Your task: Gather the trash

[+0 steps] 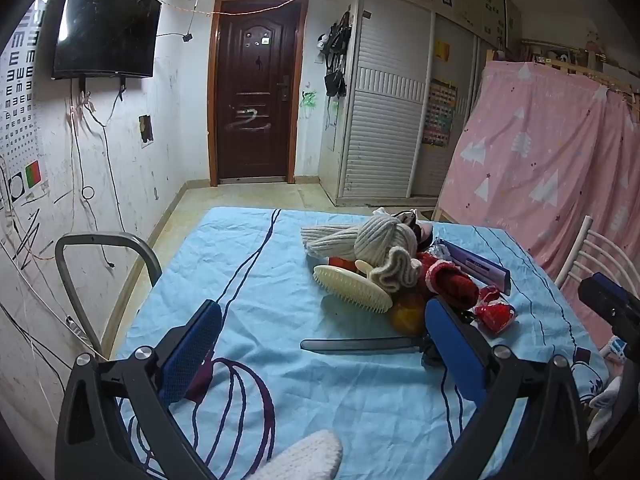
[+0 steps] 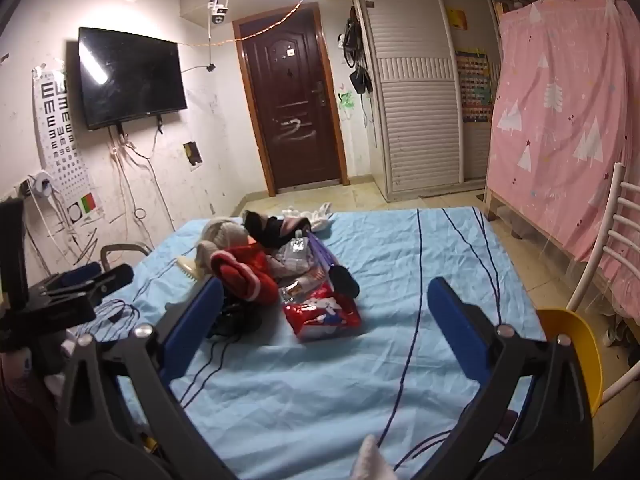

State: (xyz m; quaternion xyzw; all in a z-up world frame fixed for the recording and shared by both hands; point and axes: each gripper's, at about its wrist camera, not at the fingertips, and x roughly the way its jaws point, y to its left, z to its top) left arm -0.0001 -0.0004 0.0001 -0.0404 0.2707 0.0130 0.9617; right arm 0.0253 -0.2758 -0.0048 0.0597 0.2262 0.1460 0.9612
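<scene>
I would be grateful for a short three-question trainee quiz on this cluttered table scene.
1. True or false: the left gripper is shut on the cream hairbrush.
2. What colour is the shiny wrapper lying nearest the right gripper?
3. Which covers the table: A) light blue cloth, B) pink cloth, C) bare wood?

Key: 1 false, its jaws stand wide apart; 2 red; 3 A.

A lived-in home bedroom: wall-mounted TV (image 2: pixel 132 78), louvred wardrobe (image 2: pixel 420 120), pink-curtained bunk bed (image 2: pixel 560 120), brown door (image 2: pixel 294 100)
</scene>
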